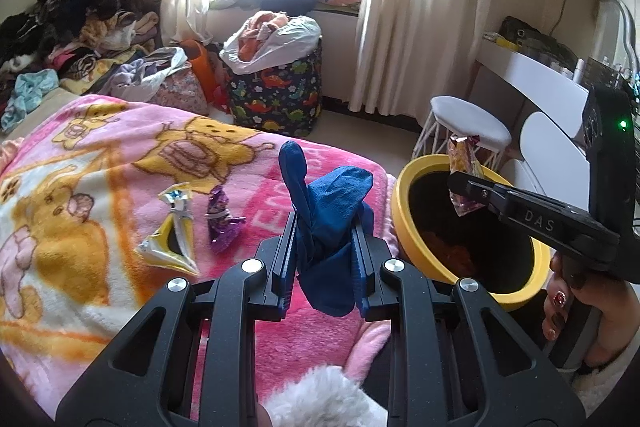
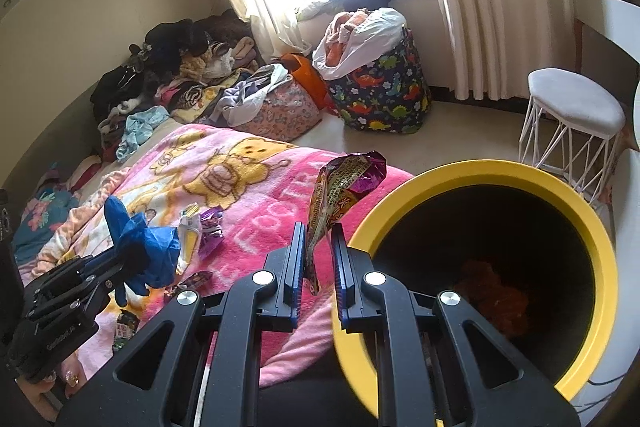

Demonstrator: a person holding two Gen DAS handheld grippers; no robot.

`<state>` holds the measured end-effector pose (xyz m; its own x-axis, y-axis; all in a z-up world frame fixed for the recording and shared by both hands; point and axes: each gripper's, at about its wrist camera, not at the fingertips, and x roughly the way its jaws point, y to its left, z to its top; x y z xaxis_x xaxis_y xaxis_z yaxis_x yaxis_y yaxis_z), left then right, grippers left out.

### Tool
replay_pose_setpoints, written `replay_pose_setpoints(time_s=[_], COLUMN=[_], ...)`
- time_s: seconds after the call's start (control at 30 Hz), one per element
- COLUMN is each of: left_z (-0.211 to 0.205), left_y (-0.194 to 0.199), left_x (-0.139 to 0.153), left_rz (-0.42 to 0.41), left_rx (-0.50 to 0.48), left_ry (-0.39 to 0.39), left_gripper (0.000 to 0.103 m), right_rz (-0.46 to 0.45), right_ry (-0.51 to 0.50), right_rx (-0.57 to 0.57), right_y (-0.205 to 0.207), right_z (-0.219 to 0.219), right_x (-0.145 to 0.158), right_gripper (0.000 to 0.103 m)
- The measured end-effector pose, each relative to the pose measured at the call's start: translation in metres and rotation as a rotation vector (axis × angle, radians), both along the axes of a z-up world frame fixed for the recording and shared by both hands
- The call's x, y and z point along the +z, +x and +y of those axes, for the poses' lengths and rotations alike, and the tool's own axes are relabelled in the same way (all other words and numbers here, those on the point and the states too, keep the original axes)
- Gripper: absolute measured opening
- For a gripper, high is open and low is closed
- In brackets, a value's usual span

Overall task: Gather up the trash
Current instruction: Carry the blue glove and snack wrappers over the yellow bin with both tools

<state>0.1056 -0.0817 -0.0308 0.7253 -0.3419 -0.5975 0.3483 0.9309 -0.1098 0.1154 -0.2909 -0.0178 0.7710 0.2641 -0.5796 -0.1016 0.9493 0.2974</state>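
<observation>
My left gripper (image 1: 326, 247) is shut on a crumpled blue glove (image 1: 328, 203) and holds it above the pink blanket (image 1: 80, 195), left of the yellow-rimmed black bin (image 1: 416, 227). My right gripper (image 2: 318, 255) is shut on a purple and gold snack wrapper (image 2: 340, 187) at the bin's left rim (image 2: 360, 239). In the left wrist view the right gripper (image 1: 460, 187) holds that wrapper (image 1: 462, 157) over the bin. A white and yellow wrapper (image 1: 174, 235) and a purple wrapper (image 1: 222, 223) lie on the blanket. Orange trash (image 2: 496, 291) lies inside the bin.
A dinosaur-print basket (image 1: 276, 95) with a white bag stands on the floor by the curtains. A white stool (image 1: 468, 131) stands behind the bin, a white desk (image 1: 532, 75) to its right. Piled clothes (image 1: 76, 39) cover the bed's far end.
</observation>
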Motion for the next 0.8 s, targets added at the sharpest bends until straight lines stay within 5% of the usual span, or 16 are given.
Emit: replay_pose_setpoints(time_s=[0.8], left_z=[-0.055], left_y=[-0.008], left_x=[-0.008], left_rz=[0.019], left_rx=[-0.127], left_ry=[0.02], left_gripper=[0.017], right_rz=[0.023], right_ry=[0.031], right_rx=[-0.12], right_y=[-0.002], right_z=[-0.051], right_x=[-0.011], right_gripper=[0.013])
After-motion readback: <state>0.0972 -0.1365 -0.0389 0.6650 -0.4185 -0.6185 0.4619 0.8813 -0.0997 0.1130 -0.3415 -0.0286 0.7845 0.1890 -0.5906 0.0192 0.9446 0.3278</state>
